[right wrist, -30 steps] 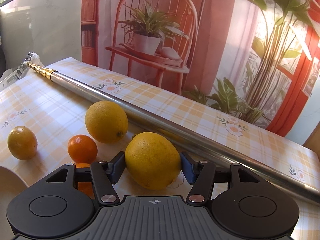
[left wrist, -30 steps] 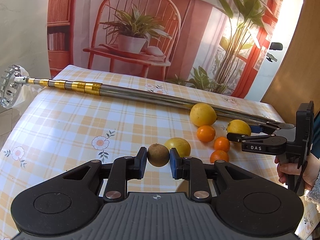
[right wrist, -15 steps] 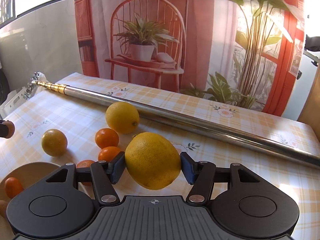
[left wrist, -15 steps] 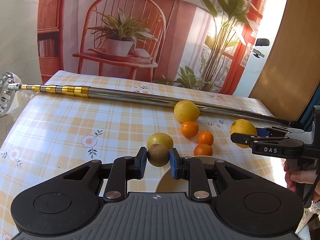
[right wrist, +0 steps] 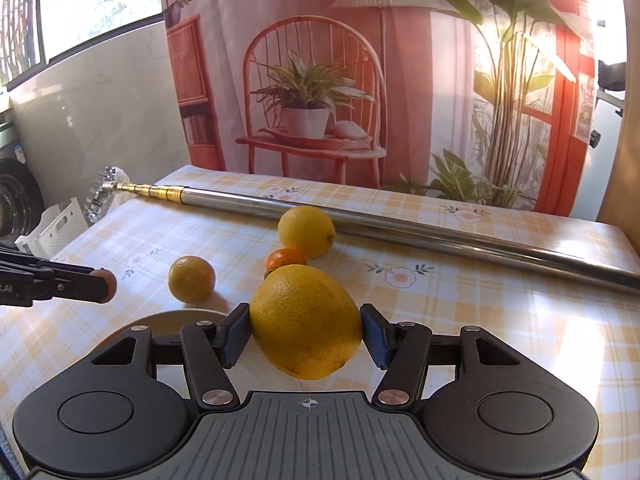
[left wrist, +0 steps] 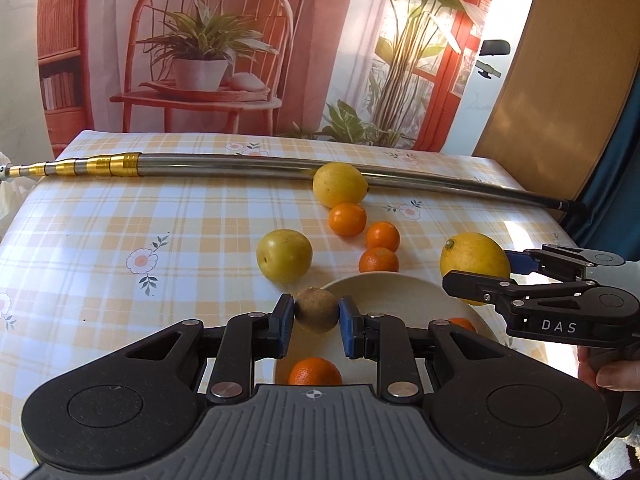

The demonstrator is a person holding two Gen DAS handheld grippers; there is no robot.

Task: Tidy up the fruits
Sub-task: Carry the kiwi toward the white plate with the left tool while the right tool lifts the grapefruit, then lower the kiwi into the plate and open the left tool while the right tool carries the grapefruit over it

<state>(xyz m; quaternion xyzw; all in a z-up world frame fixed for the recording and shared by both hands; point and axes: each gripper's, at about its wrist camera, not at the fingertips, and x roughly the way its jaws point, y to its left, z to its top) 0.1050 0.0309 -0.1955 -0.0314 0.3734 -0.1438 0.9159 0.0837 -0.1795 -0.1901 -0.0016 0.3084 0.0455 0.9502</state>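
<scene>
My left gripper is shut on a small brown kiwi, held over the near-left rim of a cream plate. Two tangerines lie on the plate. My right gripper is shut on a large yellow lemon, lifted above the table; in the left wrist view that lemon hangs at the plate's right edge. On the cloth lie another lemon, a round yellow fruit and three tangerines. The kiwi-holding left gripper shows at the left of the right wrist view.
A long metal telescopic pole with a gold end lies across the far side of the checked tablecloth. A white crate stands beyond the table's left edge. A printed backdrop hangs behind the table.
The right gripper lifted the lemon off the cloth and carried it toward the plate. The left gripper with the kiwi drew back over the plate's rim, so the plate came into view.
</scene>
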